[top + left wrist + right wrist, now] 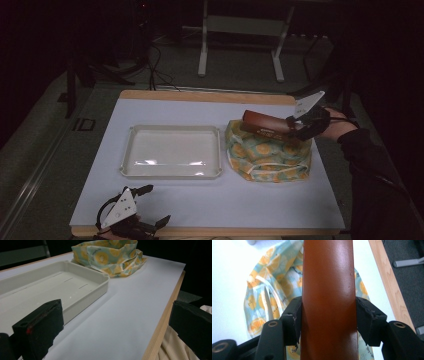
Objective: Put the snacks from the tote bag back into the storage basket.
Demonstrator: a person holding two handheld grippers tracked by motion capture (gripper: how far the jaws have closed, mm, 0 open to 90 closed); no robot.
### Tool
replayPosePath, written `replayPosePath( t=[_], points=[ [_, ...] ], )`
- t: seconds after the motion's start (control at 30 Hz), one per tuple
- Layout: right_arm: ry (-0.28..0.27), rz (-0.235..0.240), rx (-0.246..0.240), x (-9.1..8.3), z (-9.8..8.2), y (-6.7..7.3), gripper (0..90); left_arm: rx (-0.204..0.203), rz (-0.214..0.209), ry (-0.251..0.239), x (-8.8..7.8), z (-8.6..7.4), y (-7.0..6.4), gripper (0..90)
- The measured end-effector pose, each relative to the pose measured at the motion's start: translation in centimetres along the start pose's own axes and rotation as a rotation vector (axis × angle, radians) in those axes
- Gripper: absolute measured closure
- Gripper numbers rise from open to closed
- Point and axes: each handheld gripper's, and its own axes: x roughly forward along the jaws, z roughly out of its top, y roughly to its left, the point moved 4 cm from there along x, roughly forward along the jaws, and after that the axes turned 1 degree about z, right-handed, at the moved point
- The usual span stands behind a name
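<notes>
A long reddish-brown case [265,123] is held above the open mouth of a cloth pouch [267,152] printed with orange slices, at the right side of the table; in the right gripper view the case [328,297] runs straight up between the two black jaws, which press against its sides, so the right gripper [299,127] is clamped on it. From how it sits over the pouch, the step in hand looks like carrying the case between pouch and tray, most likely lifting it out to set it down elsewhere, though the direction cannot be read from one moment. The next move probably calls for keeping the grip firm near this end, since the case sticks out far beyond the jaws, and for clearing the pouch's rim before swinging left toward the shallow cream tray [172,172], which lies just beside the pouch with nothing in it. The left gripper [150,207] rests at the near left edge of the white table [280,205], its jaws spread wide and holding nothing. By count: one case, one pouch, one tray, two grippers.
</notes>
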Motion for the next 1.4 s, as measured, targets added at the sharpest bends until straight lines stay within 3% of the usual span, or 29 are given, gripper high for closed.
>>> replayPosePath(
  t=[0.63, 1.4],
  points=[
    [-0.033, 0.045, -0.106, 0.7, 6.9, 1.4, 43.3, 0.000, -0.019, 0.001, 0.1, -0.2, 0.1, 0.0],
    [-0.091, 0.124, -0.273, 3.5, 15.1, 4.8, 43.3, 0.011, -0.030, 0.005, 0.1, -0.3, 0.0, 0.0]
  ],
)
